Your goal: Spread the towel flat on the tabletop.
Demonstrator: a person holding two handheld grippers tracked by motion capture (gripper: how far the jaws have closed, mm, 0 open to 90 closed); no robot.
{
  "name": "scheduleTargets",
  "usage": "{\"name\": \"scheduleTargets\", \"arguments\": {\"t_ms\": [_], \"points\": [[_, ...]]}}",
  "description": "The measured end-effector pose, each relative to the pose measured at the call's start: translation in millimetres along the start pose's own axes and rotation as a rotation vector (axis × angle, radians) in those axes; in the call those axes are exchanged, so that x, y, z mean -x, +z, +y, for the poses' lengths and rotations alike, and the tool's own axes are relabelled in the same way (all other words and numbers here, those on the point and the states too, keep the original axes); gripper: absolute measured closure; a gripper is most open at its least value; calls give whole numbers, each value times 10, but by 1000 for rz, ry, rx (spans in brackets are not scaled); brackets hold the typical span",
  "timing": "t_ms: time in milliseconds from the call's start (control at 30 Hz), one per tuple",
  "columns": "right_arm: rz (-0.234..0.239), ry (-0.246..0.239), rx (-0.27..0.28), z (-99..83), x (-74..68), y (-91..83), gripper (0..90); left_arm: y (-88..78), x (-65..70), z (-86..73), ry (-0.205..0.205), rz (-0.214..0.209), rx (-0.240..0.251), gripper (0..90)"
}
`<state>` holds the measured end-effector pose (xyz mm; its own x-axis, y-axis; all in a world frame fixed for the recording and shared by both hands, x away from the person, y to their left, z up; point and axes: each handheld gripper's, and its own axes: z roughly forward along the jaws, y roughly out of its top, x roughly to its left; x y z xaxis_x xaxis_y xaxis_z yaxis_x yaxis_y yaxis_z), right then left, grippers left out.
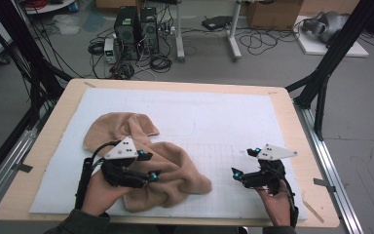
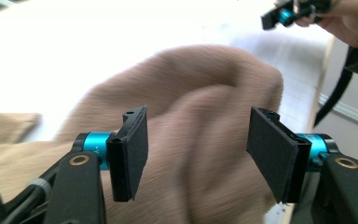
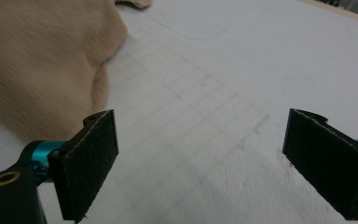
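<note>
A crumpled tan knitted cloth [image 1: 170, 168] lies on the left half of the white mat [image 1: 214, 117]. My left gripper [image 1: 148, 165] hovers over the cloth's near left part. In the left gripper view its jaws stand wide apart, with the cloth [image 2: 200, 116] behind them and nothing pinched; left gripper [image 2: 196, 156]. My right gripper [image 1: 246, 163] is over the bare gridded mat to the right of the cloth, apart from it. The right gripper [image 3: 200, 163] is open with only mat between its pads, and the cloth [image 3: 42, 60] lies at the upper left of that view.
The mat covers a wooden table [image 1: 292, 126] with edges close on all sides. Black frame posts [image 1: 331, 53] stand at the far corners. Computers [image 1: 136, 29] and cables sit on the floor beyond the table.
</note>
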<state>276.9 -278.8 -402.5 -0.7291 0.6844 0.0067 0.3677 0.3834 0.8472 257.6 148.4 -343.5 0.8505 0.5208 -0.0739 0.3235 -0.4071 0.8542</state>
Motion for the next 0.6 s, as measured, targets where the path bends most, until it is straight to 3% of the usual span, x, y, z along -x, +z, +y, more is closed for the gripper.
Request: {"name": "scheduleTargets", "arguments": {"t_ms": [67,100,133,200,233,267,300,367,400,433,467,500,533,567,600], "points": [[27,-30,12,172,-35,74,94,-103,-53,10,1,36,32,380],[36,-38,16,224,-46,112,94,-153,-138,-4,-12,75,39,380],[49,-44,20,269,-55,158,94,-153,-138,-4,-12,75,39,380],[63,-44,20,307,-65,214,95,-141,-255,-53,-31,116,29,380],[84,-48,21,338,-70,283,109,-113,-315,-89,-44,123,17,380],[124,-61,5,374,-94,426,187,-76,-365,-126,-53,134,-2,388],[143,-64,-10,388,-118,502,191,27,-433,-201,-59,157,-41,389],[156,-77,-20,402,-138,583,205,70,-460,-228,-67,147,-48,406],[201,-97,-52,427,-195,728,235,142,-501,-276,-78,150,-68,418],[201,-97,-52,427,-195,728,235,200,-530,-310,-85,174,-95,418],[253,-105,-58,457,-258,850,252,250,-559,-353,-94,173,-113,435],[274,-111,-64,471,-301,900,272,332,-587,-448,-115,154,-158,466],[304,-126,-72,483,-350,951,296,332,-587,-448,-115,154,-158,494],[337,-143,-86,493,-406,1005,323,383,-580,-540,-104,161,-211,546],[367,-167,-100,501,-458,1059,349,388,-577,-577,-106,152,-216,587]]}}
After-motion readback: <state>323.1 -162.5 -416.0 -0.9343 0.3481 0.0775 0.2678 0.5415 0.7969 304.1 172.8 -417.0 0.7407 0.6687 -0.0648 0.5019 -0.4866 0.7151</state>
